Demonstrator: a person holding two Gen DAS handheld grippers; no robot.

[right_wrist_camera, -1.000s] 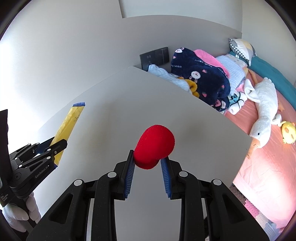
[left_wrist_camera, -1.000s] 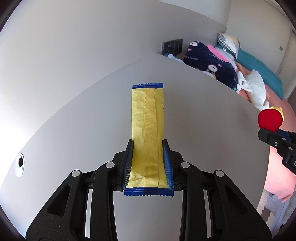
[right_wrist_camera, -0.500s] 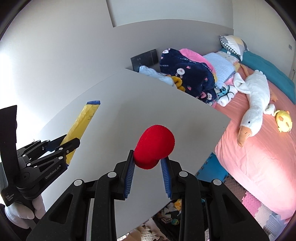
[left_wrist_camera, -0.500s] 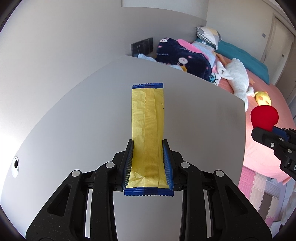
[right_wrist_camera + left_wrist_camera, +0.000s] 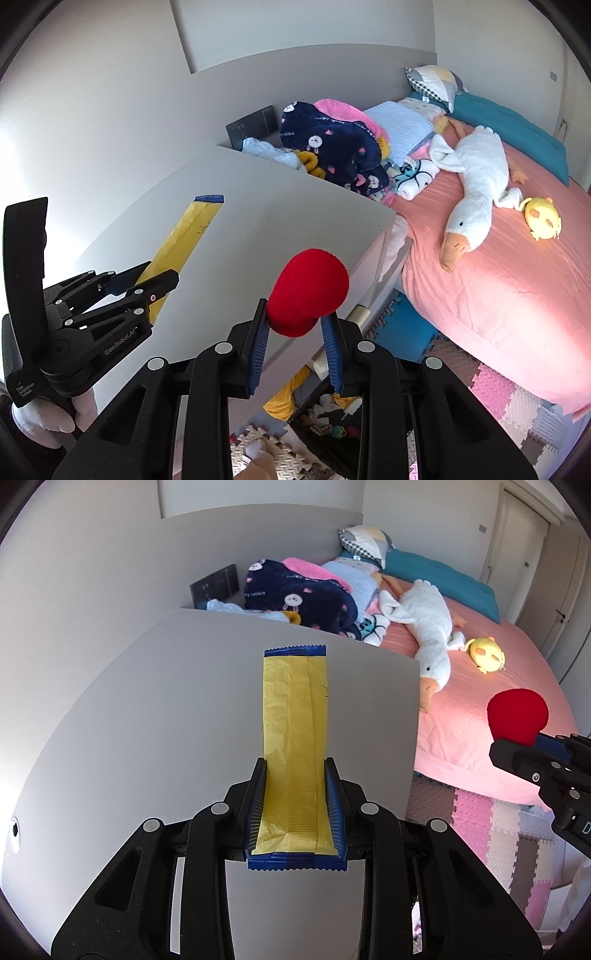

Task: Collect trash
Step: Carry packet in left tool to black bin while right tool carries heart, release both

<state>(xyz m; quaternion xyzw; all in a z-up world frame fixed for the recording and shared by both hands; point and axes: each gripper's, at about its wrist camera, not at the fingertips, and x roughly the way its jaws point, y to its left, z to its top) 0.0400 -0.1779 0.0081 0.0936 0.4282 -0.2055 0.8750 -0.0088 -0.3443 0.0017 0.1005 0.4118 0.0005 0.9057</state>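
Observation:
My left gripper (image 5: 294, 775) is shut on a long yellow wrapper with blue ends (image 5: 293, 716), which sticks straight out over the grey table (image 5: 147, 709). In the right wrist view the same wrapper (image 5: 184, 240) and left gripper (image 5: 144, 280) show at the left. My right gripper (image 5: 295, 321) is shut on a fuzzy red ball-like piece (image 5: 308, 291), held above the table's near right edge. That red piece (image 5: 517, 716) and the right gripper (image 5: 524, 751) also appear at the right of the left wrist view.
A pink bed (image 5: 498, 277) lies to the right with a white goose plush (image 5: 476, 184), a yellow chick toy (image 5: 543, 218) and a navy blanket (image 5: 328, 147). Foam floor mats (image 5: 480, 819) lie below. A dark bin with small toys (image 5: 325, 417) sits under the table edge.
Both grippers have swung to the right across the table with their loads still held. The bed, the floor mats and the table's right edge have come into view.

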